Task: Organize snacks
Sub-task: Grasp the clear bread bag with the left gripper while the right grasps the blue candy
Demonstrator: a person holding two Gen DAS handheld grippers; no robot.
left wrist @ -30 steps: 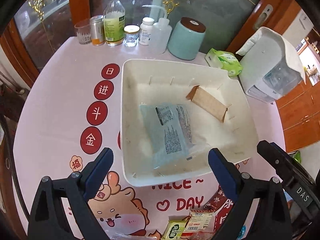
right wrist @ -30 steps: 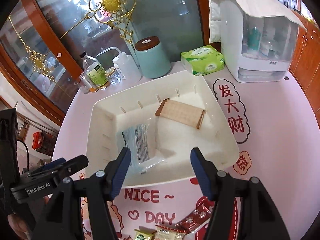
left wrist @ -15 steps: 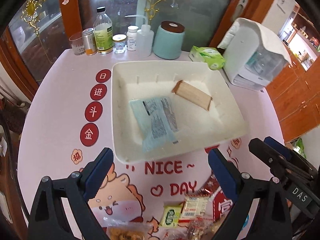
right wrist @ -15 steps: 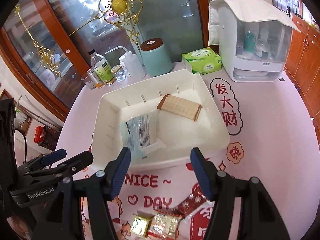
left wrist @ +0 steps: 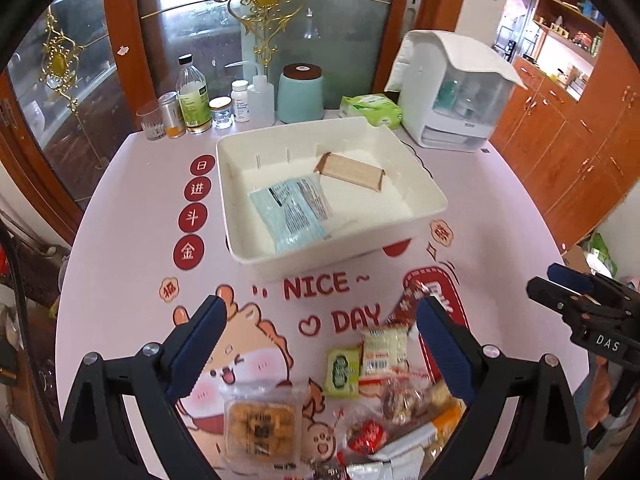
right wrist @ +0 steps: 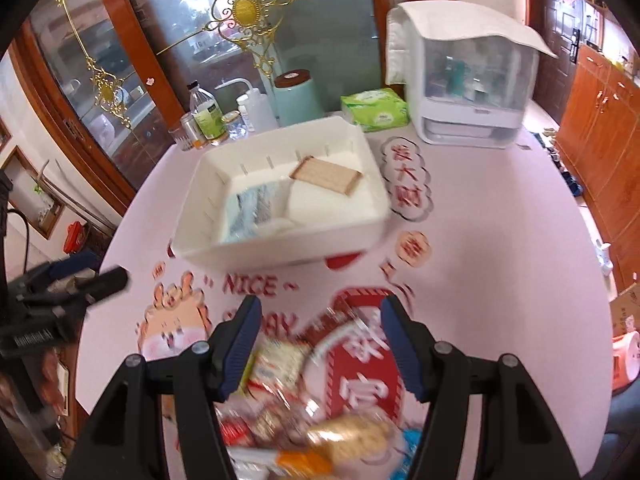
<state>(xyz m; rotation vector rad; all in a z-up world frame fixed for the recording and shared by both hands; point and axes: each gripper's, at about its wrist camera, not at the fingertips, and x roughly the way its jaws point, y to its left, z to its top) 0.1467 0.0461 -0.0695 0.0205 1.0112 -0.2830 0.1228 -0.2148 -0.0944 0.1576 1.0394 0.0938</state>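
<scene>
Your left gripper [left wrist: 320, 344] and right gripper [right wrist: 318, 340]: jaws apart, nothing held, above loose pile of wrapped snacks [left wrist: 376, 400] at table's near edge. White rectangular plastic bin [left wrist: 420, 188] beyond holds pale-blue packet [left wrist: 292, 212], brown wafer pack [left wrist: 352, 170].

Table [left wrist: 120, 208] carries bin [left wrist: 424, 200], snack pile [left wrist: 372, 408]

Soft, even daylight fills both views, brightest at the window [left wrist: 560, 36] toward one o'clock. The left wrist view is sharp; the right wrist view smears toward six o'clock, where the snack pile [right wrist: 304, 412] blurs. Fisheye bending and dark vignetting ring every edge.
</scene>
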